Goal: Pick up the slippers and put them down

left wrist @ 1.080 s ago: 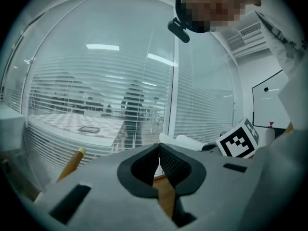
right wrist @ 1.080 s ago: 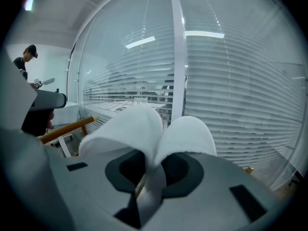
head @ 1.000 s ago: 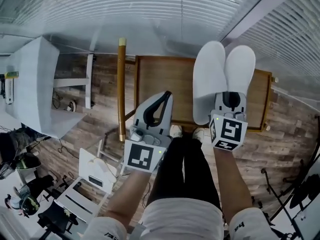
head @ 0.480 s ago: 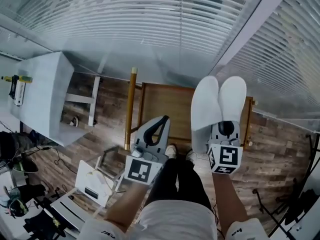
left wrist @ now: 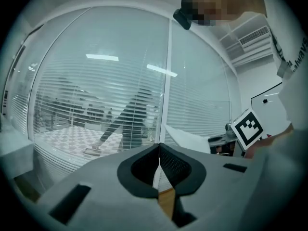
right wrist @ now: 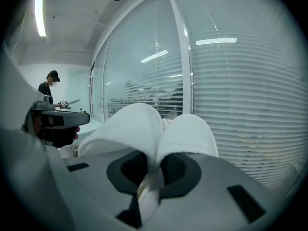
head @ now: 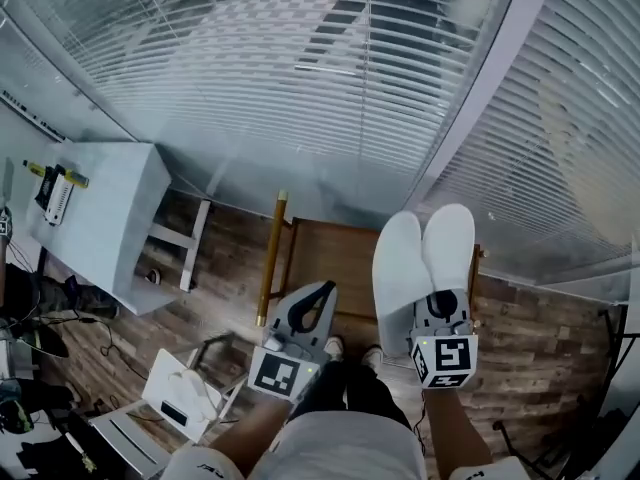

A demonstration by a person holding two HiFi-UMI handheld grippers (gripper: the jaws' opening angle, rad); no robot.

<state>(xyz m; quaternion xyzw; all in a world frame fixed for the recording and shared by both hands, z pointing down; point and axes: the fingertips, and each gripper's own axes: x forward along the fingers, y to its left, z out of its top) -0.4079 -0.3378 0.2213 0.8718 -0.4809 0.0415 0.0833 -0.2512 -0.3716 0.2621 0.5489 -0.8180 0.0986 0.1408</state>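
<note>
A pair of white slippers sticks out forward, side by side, from my right gripper, which is shut on their heel ends. In the right gripper view the two slippers are pinched together between the dark pads, and the jaws have just been closing tighter on them. My left gripper hangs level beside it on the left. Its jaws meet with nothing between them, as the left gripper view shows. Both grippers hang high above the wooden floor.
A low wooden stand sits below the grippers, with a wooden pole at its left. A white table carrying a tool is at the far left. A glass wall with blinds is ahead. A white chair stands beside the person's legs.
Both grippers have risen together, and the slippers went up with the right one. The wooden stand and floor now look smaller and farther below, and more of the glass wall shows.
</note>
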